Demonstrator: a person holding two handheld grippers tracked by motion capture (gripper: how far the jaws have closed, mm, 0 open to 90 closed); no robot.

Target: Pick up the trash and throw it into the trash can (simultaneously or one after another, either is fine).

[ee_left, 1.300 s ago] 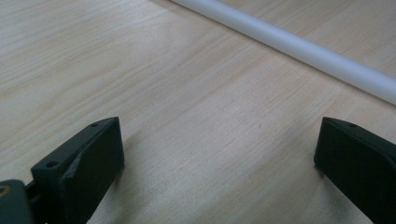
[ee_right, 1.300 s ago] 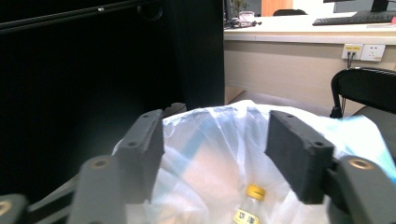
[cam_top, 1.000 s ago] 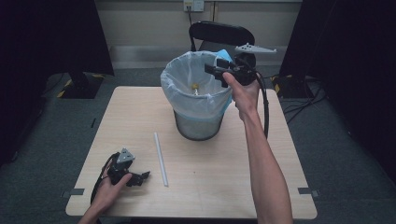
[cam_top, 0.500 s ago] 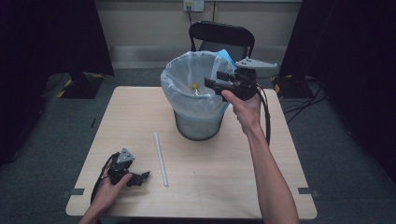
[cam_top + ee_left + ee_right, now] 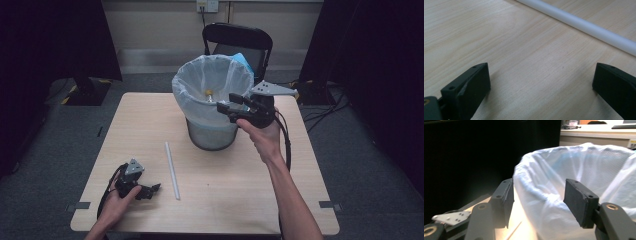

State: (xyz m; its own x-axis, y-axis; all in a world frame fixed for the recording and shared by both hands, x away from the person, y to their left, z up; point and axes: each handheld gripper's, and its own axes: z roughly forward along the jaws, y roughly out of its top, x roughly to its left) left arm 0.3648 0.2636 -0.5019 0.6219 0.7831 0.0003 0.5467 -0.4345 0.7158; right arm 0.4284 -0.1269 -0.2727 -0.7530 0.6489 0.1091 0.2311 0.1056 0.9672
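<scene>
The pale wooden surface (image 5: 240, 200) carries everything here. Biggest on it is the wire bin (image 5: 212, 107) with its white liner, standing just ahead of the right gripper (image 5: 226, 106) — that gripper is held level at the bin's right flank, near the rim. In the right gripper view the liner's bulging side (image 5: 554, 202) fills the space past the jaws, with its rim edge running up between the two pads, yet neither pad presses on it. The jaws stand partly apart, having closed a little just now, and hold nothing. A small yellowish thing (image 5: 208, 92) lies down inside the bin, beyond the jaws.

The left gripper (image 5: 152, 190) rests low on the surface at the near left corner, jaws spread wide with bare wood between them — nothing gripped. The white straw (image 5: 172, 170) lies flat just ahead of those jaws, apart from them; in the left gripper view it (image 5: 584, 26) crosses slantwise beyond the tips.
</scene>
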